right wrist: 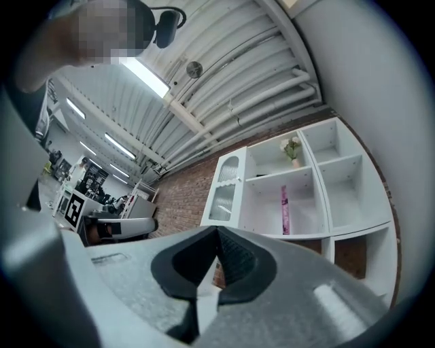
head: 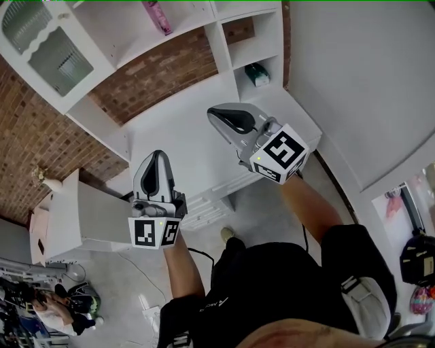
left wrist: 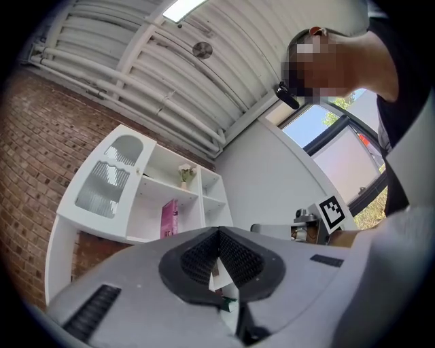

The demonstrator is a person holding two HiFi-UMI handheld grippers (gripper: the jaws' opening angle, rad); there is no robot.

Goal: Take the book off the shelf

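Head view: left gripper and right gripper held over white desk, both with jaws pressed together, nothing between them. Gripper views show pads meeting at tips. Beyond desk, white shelf unit against brick wall. Pink book stands upright in open middle compartment, well apart from both grippers — small plant in compartment above.
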